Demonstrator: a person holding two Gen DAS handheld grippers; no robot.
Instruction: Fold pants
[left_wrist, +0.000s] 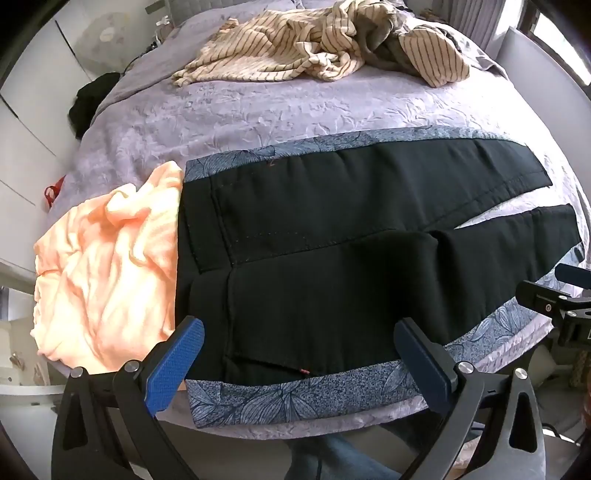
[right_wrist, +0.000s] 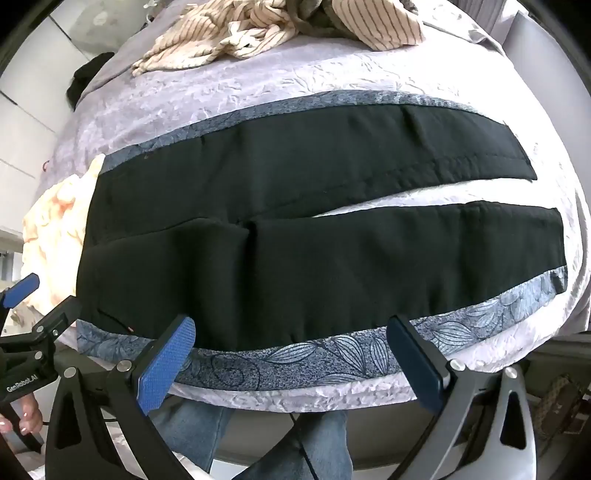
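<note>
One pair of black pants is laid flat on a blue leaf-print mat on the bed, its two legs spread apart, presumably so one can be folded over the other. The left gripper and right gripper are poised over the near edge, both with fingers wide apart and nothing held. Two other garments are counted: a peach one beside the waistband and a striped one farther off.

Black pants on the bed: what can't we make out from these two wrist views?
- Black fabric pants: left wrist view, the far hem of the near leg runs behind the right tool.
- Patterned blue-grey mat: both views, its middle lies under the pants.
- Peach crumpled cloth: right wrist view, partly behind the left tool.
- Striped beige garment: right wrist view, cut by the top edge.
</note>
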